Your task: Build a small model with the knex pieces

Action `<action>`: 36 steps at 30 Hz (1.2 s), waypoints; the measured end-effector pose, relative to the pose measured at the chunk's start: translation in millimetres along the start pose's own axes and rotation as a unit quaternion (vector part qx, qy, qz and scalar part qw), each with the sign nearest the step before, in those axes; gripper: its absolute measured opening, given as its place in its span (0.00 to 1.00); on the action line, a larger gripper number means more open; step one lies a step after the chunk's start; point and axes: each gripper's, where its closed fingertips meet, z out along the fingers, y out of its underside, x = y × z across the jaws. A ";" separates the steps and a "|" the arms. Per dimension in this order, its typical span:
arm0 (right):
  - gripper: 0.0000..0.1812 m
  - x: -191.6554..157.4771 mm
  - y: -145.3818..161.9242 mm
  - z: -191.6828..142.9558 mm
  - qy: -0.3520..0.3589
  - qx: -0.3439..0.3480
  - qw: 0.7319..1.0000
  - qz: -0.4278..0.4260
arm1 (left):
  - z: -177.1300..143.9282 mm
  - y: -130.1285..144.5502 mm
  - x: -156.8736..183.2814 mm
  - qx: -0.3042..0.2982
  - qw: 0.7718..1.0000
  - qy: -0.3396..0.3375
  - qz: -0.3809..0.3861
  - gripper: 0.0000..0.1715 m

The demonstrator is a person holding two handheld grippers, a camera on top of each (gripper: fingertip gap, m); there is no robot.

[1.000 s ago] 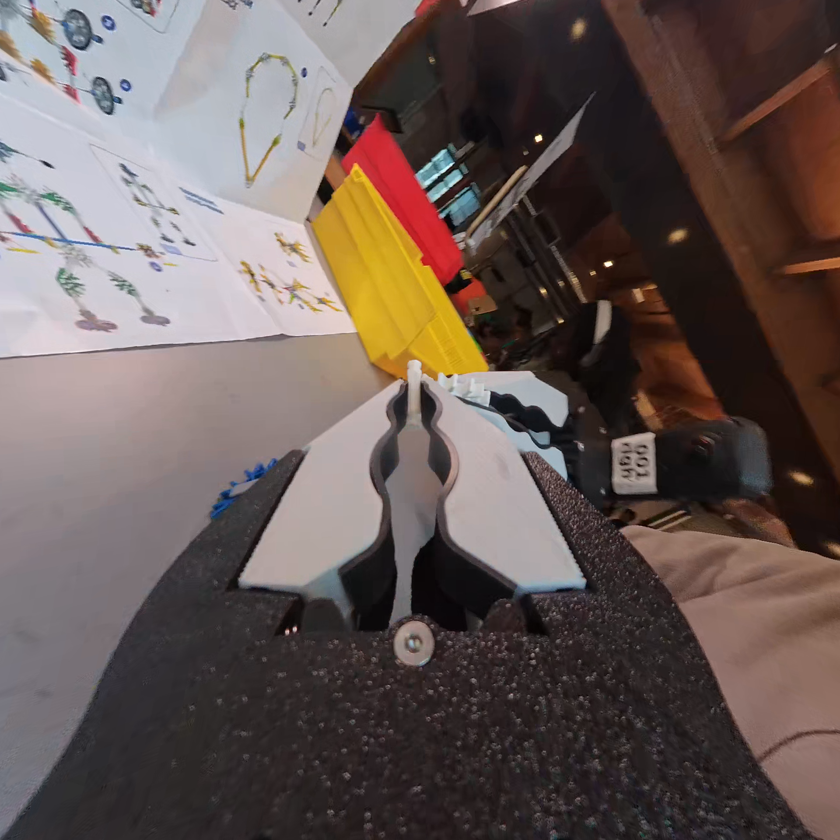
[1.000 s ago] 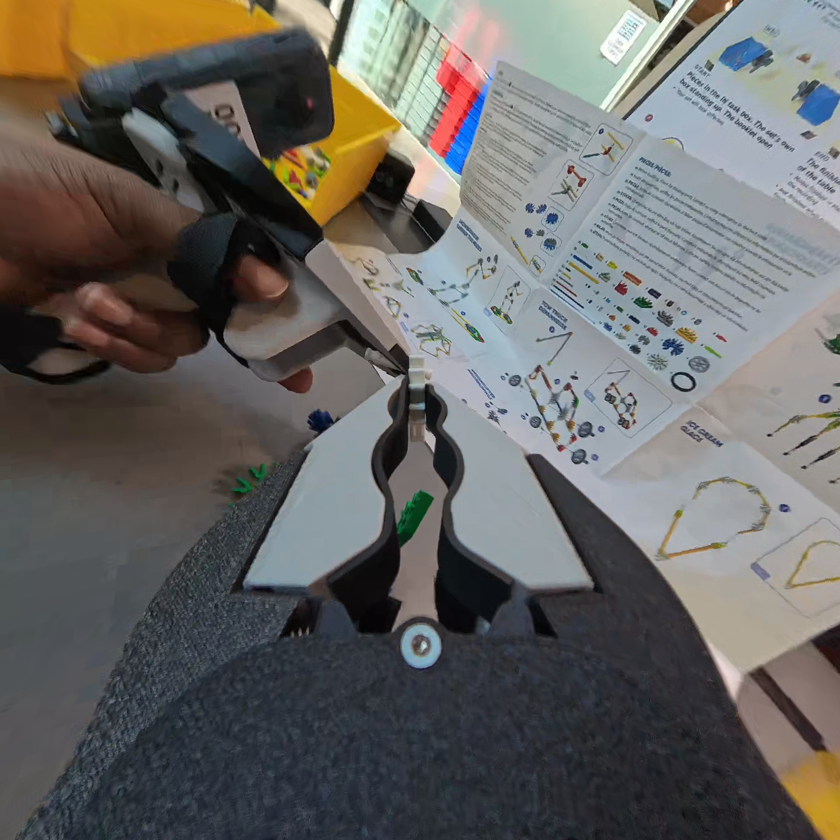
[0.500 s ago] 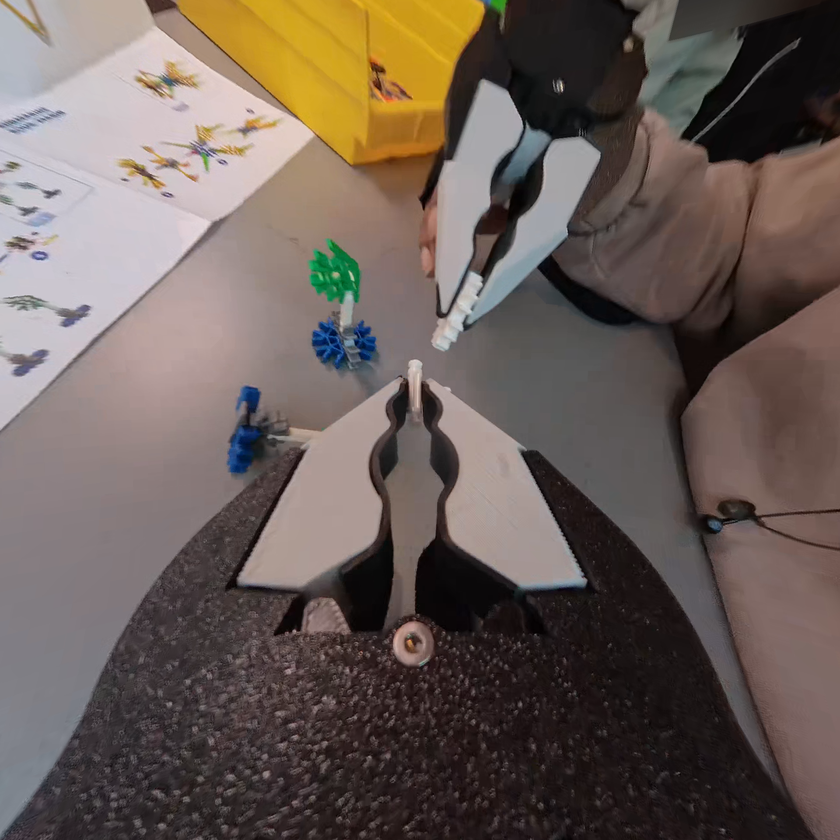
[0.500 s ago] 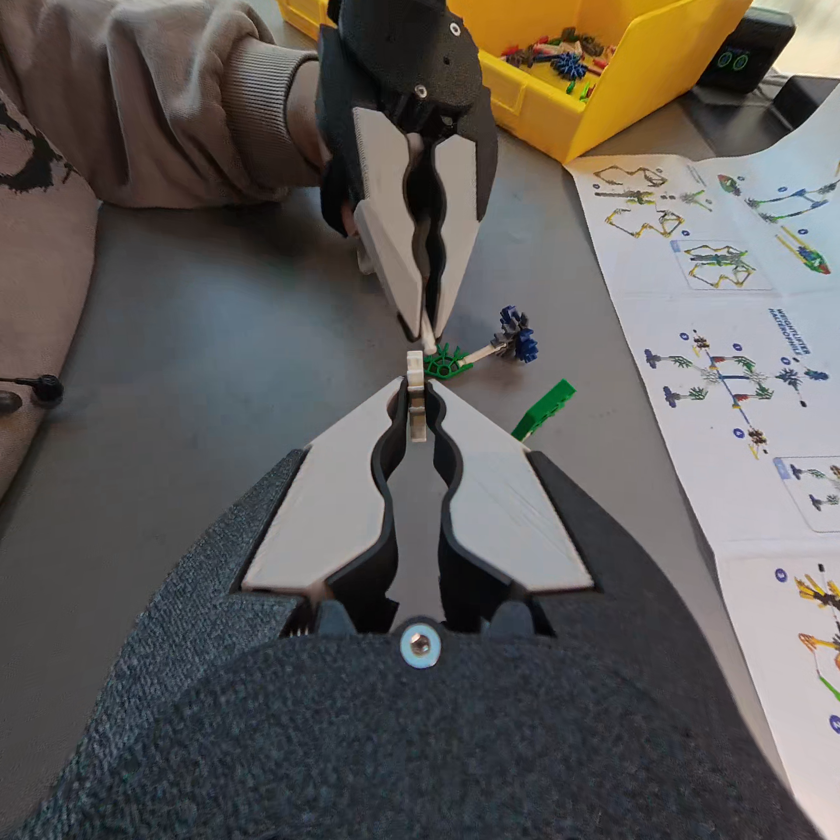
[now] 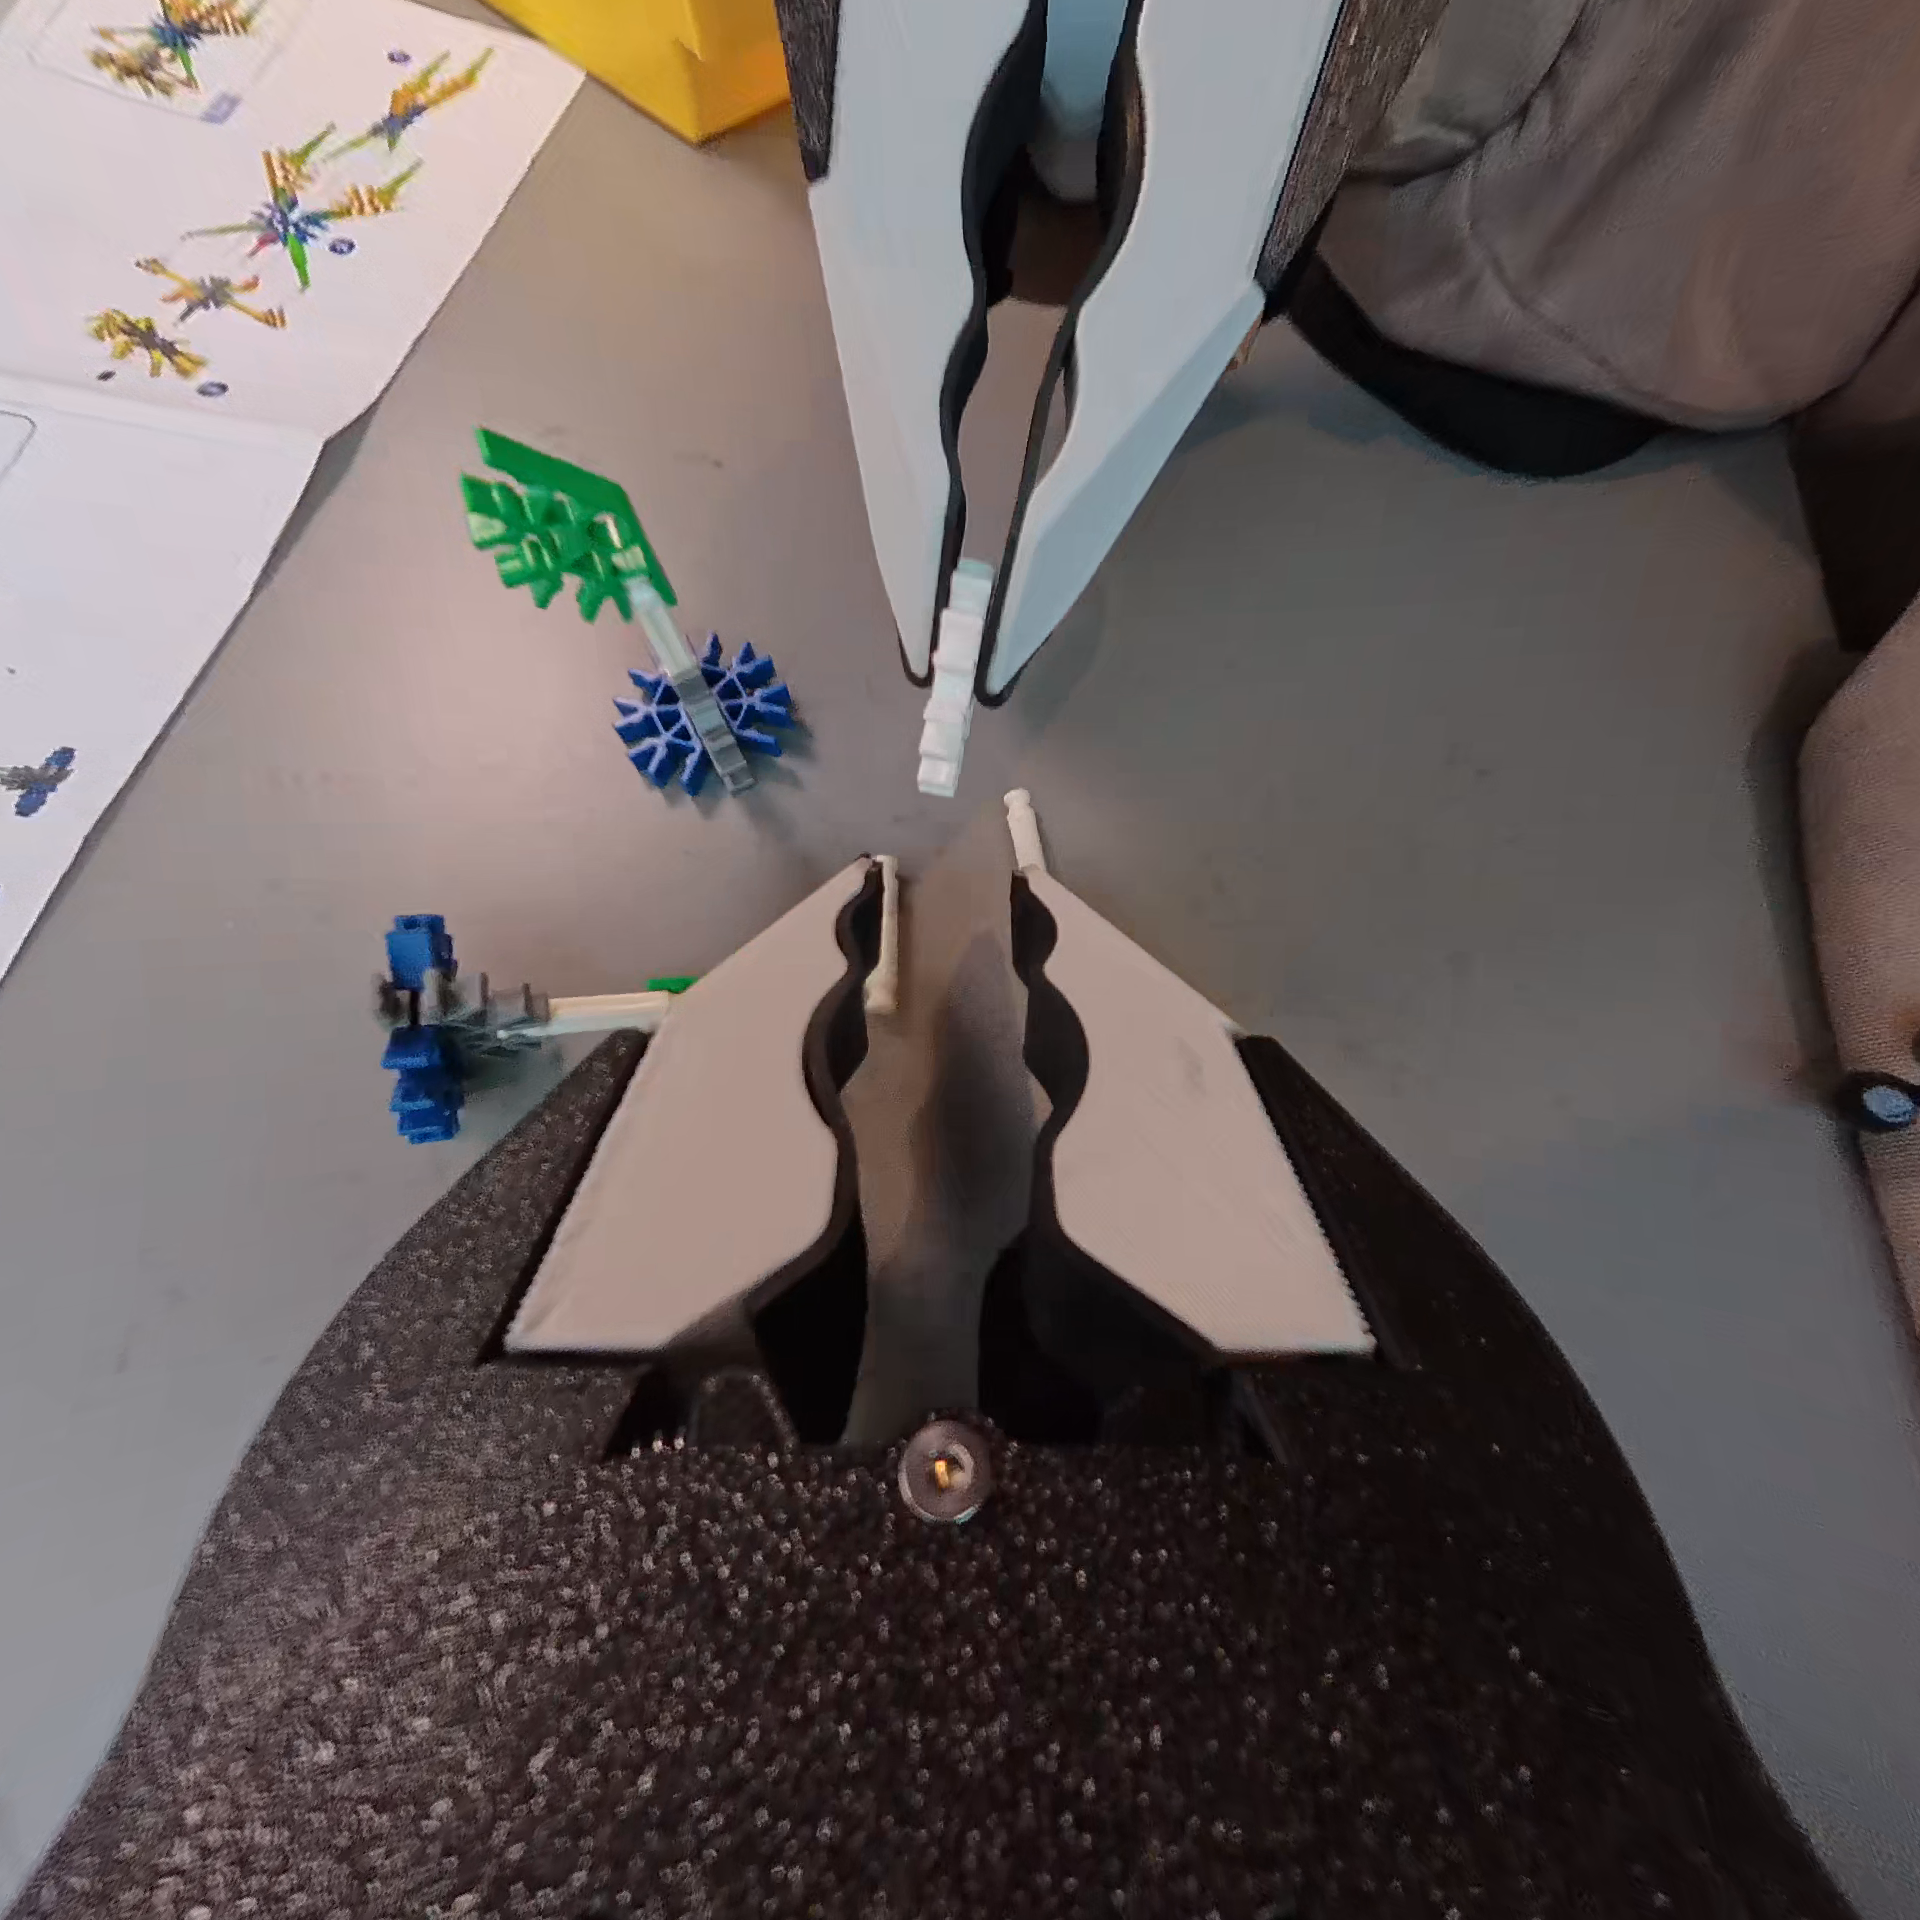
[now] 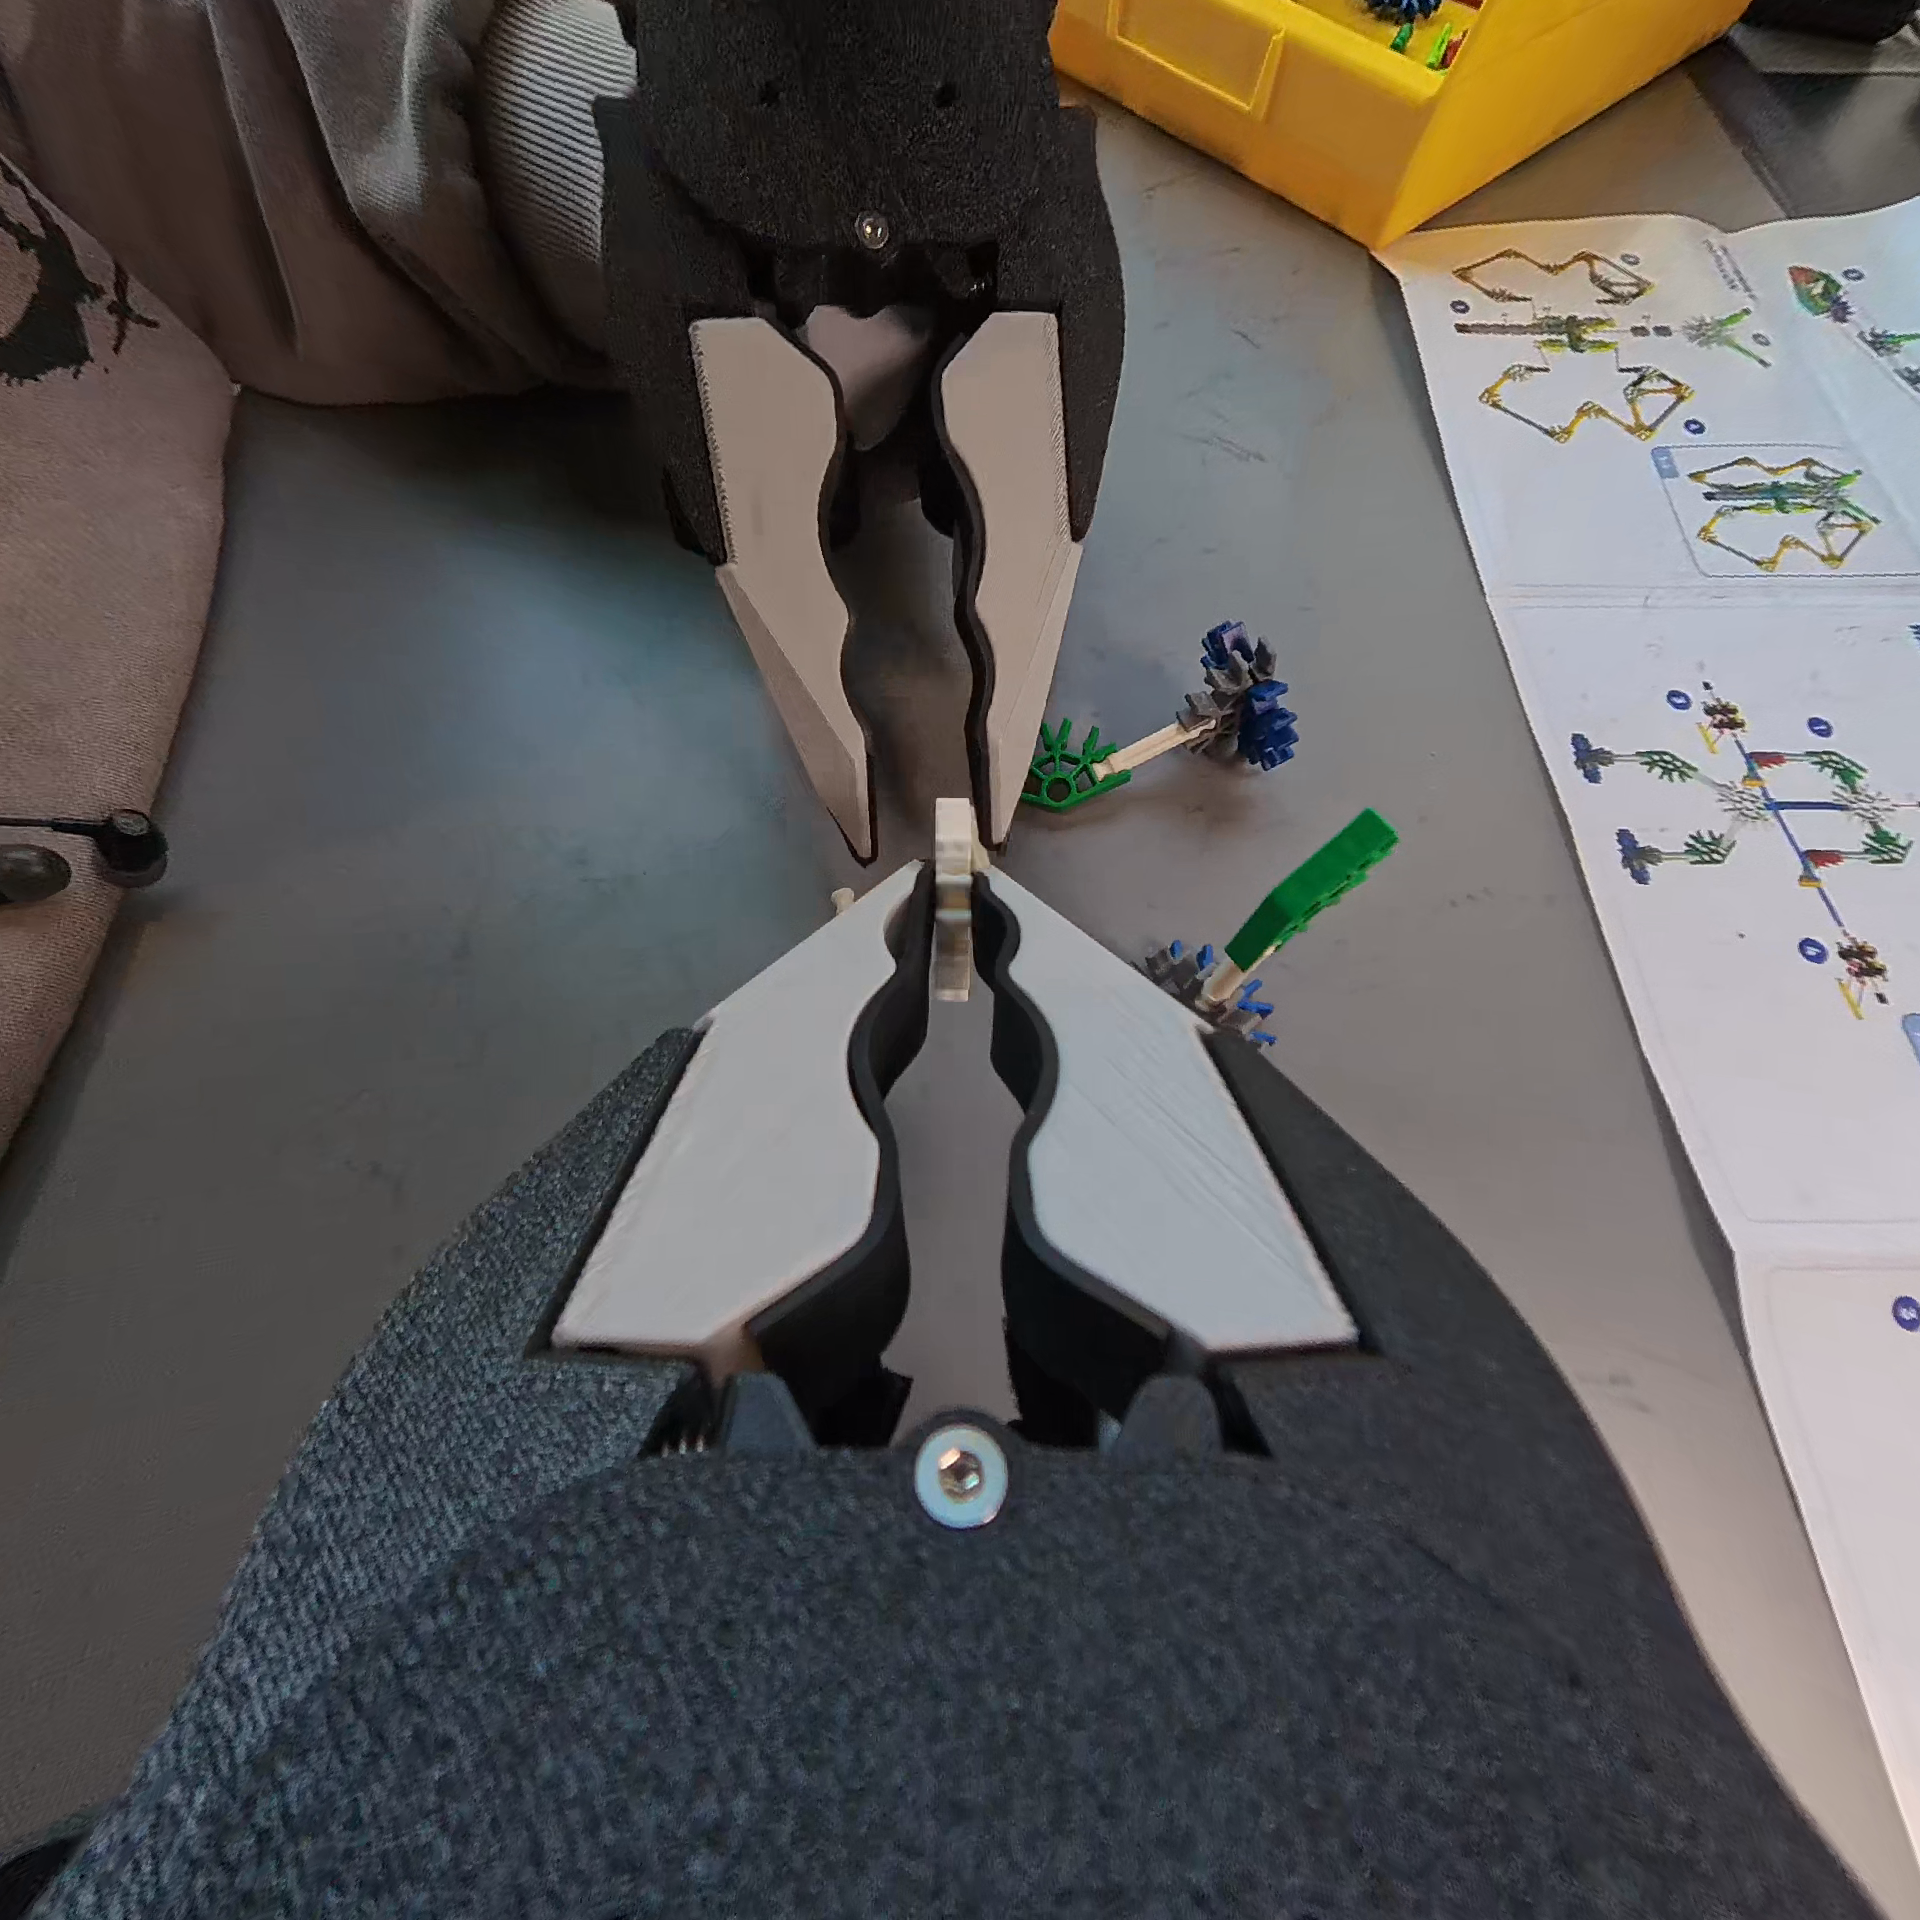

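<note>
Connector piece (image 6: 953, 904), white and toothed, sits pinched at the tip of the right tool (image 6: 951, 883), above the grey bench (image 6: 436, 727). Facing it tip to tip, the left tool (image 5: 951, 873) is spread; a thin white rod (image 5: 886, 935) seems to rest against one finger.

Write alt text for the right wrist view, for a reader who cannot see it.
The right gripper, shut on a white notched plastic connector, meets the open left gripper tip to tip over a grey table. Green-and-blue connector pieces, printed instruction sheets and a yellow plastic bin lie beyond.
</note>
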 end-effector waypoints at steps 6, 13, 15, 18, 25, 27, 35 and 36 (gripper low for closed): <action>0.03 -8.0 -19.3 -1.8 -0.023 0.054 0.998 0.011 | -19.2 -33.8 8.5 0.101 0.994 0.042 -0.029 0.12; 0.04 -4.8 -35.1 -9.9 -0.022 0.101 0.994 0.030 | -32.4 -48.7 9.5 0.144 0.986 0.062 -0.051 0.03; 0.05 2.6 -33.6 -12.4 -0.004 0.101 0.994 0.033 | -36.8 -49.8 3.7 0.155 0.983 0.065 -0.076 0.03; 0.08 8.0 -30.1 -14.3 0.002 0.098 0.994 0.042 | -44.7 -50.6 -7.1 0.173 0.975 0.072 -0.117 0.03; 0.12 8.0 -16.6 -7.1 0.012 0.054 0.998 0.028 | -70.3 -48.9 -49.9 0.212 0.965 -0.013 -0.153 0.03; 0.12 7.2 -15.7 -6.2 0.014 0.048 0.998 0.024 | -101.5 -47.8 -86.9 0.246 0.949 -0.131 -0.148 0.03; 0.13 3.7 0.0 2.3 0.012 -0.002 1.000 0.013 | -297.2 44.7 -192.4 0.154 0.780 -0.594 -0.121 0.04; 0.13 1.8 3.8 3.8 0.007 -0.014 1.000 0.013 | -307.8 63.1 -198.3 0.119 0.769 -0.614 -0.135 0.04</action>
